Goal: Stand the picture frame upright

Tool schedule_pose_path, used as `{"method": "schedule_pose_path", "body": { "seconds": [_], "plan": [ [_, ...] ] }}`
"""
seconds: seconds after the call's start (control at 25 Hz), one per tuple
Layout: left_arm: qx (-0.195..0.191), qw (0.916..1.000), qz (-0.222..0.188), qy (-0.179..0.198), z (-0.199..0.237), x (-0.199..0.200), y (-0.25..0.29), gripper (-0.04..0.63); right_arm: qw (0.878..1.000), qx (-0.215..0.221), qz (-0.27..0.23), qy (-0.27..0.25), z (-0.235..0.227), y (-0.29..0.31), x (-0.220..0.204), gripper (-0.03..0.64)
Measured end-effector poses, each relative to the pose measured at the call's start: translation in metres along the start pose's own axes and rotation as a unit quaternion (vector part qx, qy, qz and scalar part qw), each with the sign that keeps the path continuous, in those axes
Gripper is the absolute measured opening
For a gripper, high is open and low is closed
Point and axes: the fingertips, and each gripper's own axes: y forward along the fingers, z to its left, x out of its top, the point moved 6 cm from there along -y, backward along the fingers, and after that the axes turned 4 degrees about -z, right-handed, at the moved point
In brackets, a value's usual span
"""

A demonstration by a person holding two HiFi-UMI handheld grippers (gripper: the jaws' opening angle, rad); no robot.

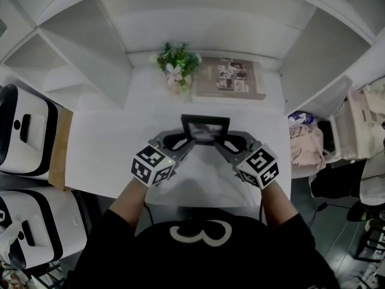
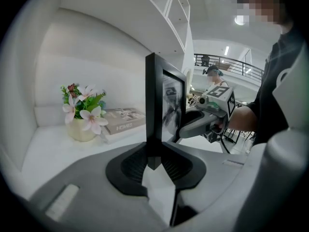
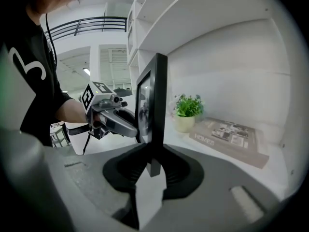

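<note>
The white desk [image 1: 108,143] is backed by shelving. A book [image 1: 231,78] lies flat at the rear. The frame [image 1: 205,129] is held upright near the desk's middle, well apart from the book, picture side toward the person. A plant [image 1: 178,62] stands just beside the book. The frame's left edge is pinched by the left gripper [image 1: 189,141], its right edge by the right gripper [image 1: 220,142]. Whether its base rests on the desk cannot be told. No stand is seen, so if the frame is let go unsupported, it would likely be tipped flat. It could be twisted by an uneven release.

Matt black picture frame [image 1: 204,118] with glossy glass [image 1: 205,130], smooth white desk [image 1: 120,149]
</note>
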Motion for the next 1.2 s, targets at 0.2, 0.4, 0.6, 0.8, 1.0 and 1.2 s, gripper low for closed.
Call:
{"method": "schedule_pose_path", "body": {
  "seconds": [0.2, 0.4, 0.6, 0.8, 1.0, 1.2],
  "plan": [
    [0.020, 0.9991, 0.016, 0.034, 0.012, -0.007, 0.016, 0.091, 1.000, -0.013, 0.015, -0.009, -0.017, 0.016, -0.014, 0.097],
    [0.037, 0.9975, 0.035, 0.050, 0.022, -0.018, 0.028, 0.091, 0.999, -0.020, 0.036, -0.017, -0.028, 0.029, -0.027, 0.100],
    [0.051, 0.9955, 0.043, 0.067, 0.027, -0.025, 0.037, 0.092, 0.997, -0.029, 0.059, -0.040, -0.035, 0.039, -0.035, 0.104],
    [0.064, 0.9922, 0.063, 0.086, 0.030, -0.037, 0.044, 0.092, 0.994, -0.037, 0.080, -0.069, -0.037, 0.047, -0.042, 0.104],
    [0.070, 0.9894, 0.089, 0.091, 0.033, -0.050, 0.050, 0.092, 0.991, -0.040, 0.100, -0.085, -0.037, 0.054, -0.052, 0.104],
    [0.073, 0.9898, 0.090, 0.083, 0.036, -0.055, 0.053, 0.091, 0.991, -0.042, 0.107, -0.068, -0.040, 0.059, -0.059, 0.106]
  ]
}}
